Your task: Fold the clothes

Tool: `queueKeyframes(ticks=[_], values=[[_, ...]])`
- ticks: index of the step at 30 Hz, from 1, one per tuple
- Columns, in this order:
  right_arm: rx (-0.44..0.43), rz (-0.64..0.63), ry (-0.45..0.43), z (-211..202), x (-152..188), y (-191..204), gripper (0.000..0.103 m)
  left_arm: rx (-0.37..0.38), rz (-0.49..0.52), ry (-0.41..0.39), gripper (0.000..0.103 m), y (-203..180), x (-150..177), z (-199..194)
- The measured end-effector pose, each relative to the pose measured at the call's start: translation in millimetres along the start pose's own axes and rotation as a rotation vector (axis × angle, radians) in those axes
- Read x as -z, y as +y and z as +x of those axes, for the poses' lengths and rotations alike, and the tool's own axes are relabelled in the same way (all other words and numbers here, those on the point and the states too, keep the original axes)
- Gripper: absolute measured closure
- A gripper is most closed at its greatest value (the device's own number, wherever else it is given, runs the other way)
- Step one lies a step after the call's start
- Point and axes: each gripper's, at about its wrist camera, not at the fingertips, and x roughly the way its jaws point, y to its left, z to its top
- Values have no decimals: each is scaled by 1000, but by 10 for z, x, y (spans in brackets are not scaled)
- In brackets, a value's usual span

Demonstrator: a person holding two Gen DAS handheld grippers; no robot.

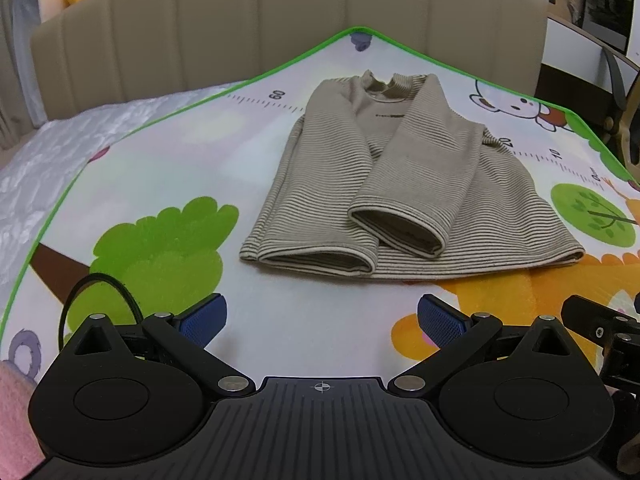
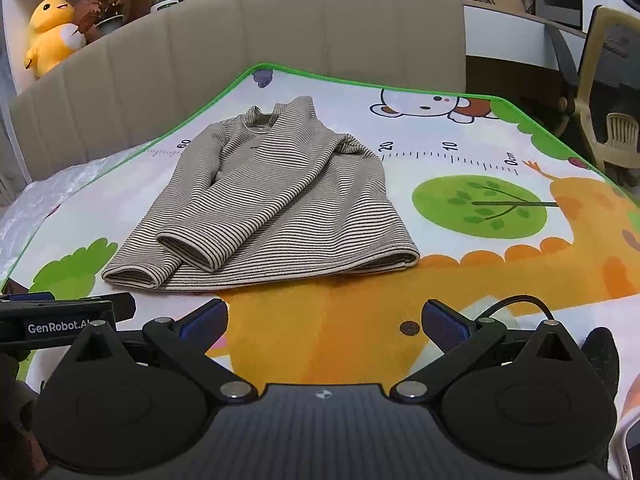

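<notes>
A beige striped long-sleeved top (image 1: 408, 184) lies flat on a cartoon play mat (image 1: 180, 160), collar far, hem near. Both sleeves are folded inward over the body, cuffs toward the hem. It also shows in the right wrist view (image 2: 276, 200). My left gripper (image 1: 322, 320) is open and empty, hovering just short of the hem, a little left of its middle. My right gripper (image 2: 324, 320) is open and empty, short of the hem's right part. Part of the right gripper (image 1: 600, 324) shows at the left view's right edge, and part of the left gripper (image 2: 60, 320) at the right view's left edge.
The mat (image 2: 480, 264) lies on a bed with a white cover (image 1: 52, 160) and a beige padded headboard (image 1: 280, 24). A yellow plush toy (image 2: 50, 32) and potted plants sit behind the headboard. A chair (image 2: 612, 96) and desk stand to the right.
</notes>
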Motion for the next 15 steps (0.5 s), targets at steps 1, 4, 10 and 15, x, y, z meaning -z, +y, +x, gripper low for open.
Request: queueKeyframes(ticks=[1,4,10,15], values=[[-2,0,1,-1,-3,3,0,0,0,1,0,0,-1,1],[-6,2,16,1,-10,5,0,1,-2,4,0,2,-1,8],[-4,3,14,9,6,-1,0,-1,-7,9,0,8,1,9],[-4,1,11,15,13,6,0,0,-8,12,0,12,-4,7]])
